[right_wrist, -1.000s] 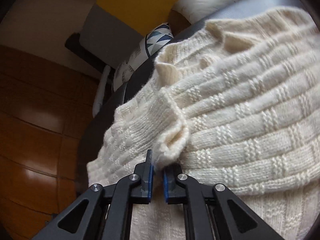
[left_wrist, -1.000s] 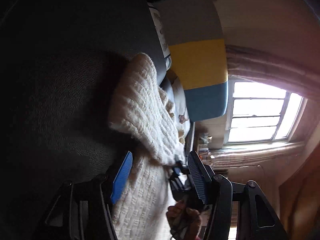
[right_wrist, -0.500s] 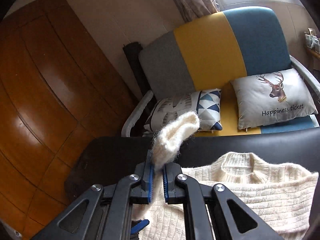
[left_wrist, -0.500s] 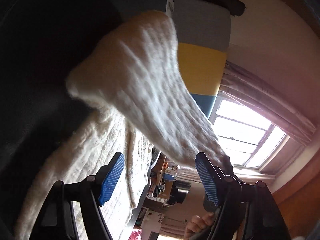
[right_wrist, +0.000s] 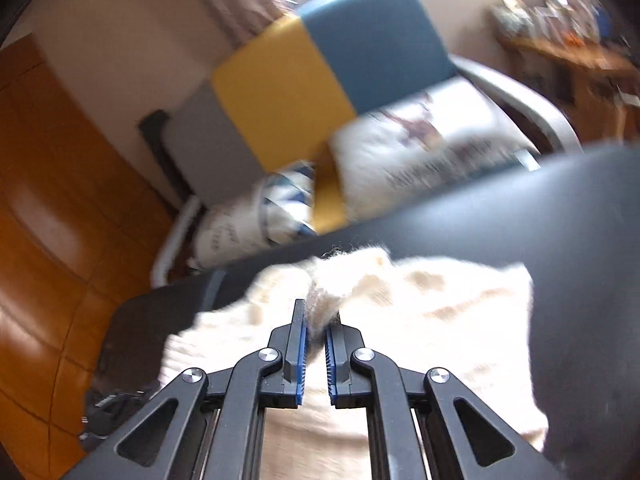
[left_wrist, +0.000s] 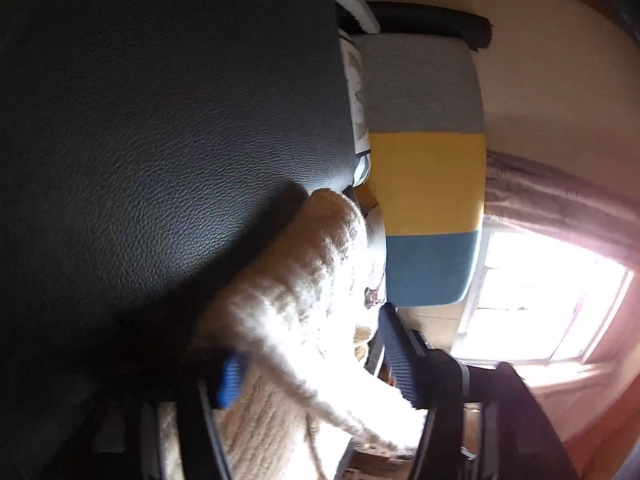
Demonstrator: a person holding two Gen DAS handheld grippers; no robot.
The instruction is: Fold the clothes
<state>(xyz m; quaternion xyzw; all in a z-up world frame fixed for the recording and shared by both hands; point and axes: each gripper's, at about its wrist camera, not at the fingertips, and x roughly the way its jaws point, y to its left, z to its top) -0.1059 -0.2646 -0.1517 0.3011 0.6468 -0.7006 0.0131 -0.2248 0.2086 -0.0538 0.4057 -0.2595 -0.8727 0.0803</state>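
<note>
Since the earlier frames the right gripper [right_wrist: 316, 336] has been carrying a pinch of knit up off the sweater's body and is now bringing it back down over the garment, while the left gripper [left_wrist: 316, 364] has been letting a raised fold of knit drop in between its fingers. Nearest the right lens, the jaws are pressing together on a tuft of the cream sweater [right_wrist: 420, 312], which is lying spread on the black leather surface [right_wrist: 520, 216]. On the left, the jaws are closing with a band of the sweater [left_wrist: 304, 312] running between the blue pads; whether the pads are already biting is not clear through the blur.

To do this fold well, the left side should be finishing its grip before either hand is pulling, and both hands should be travelling together so the knit is laying over flat rather than bunching. The pinch is looking small, so slipping is a risk.

Farther off, the tricolour armchair [right_wrist: 320, 80] and its cushions [right_wrist: 420, 152] are sitting behind the surface.
</note>
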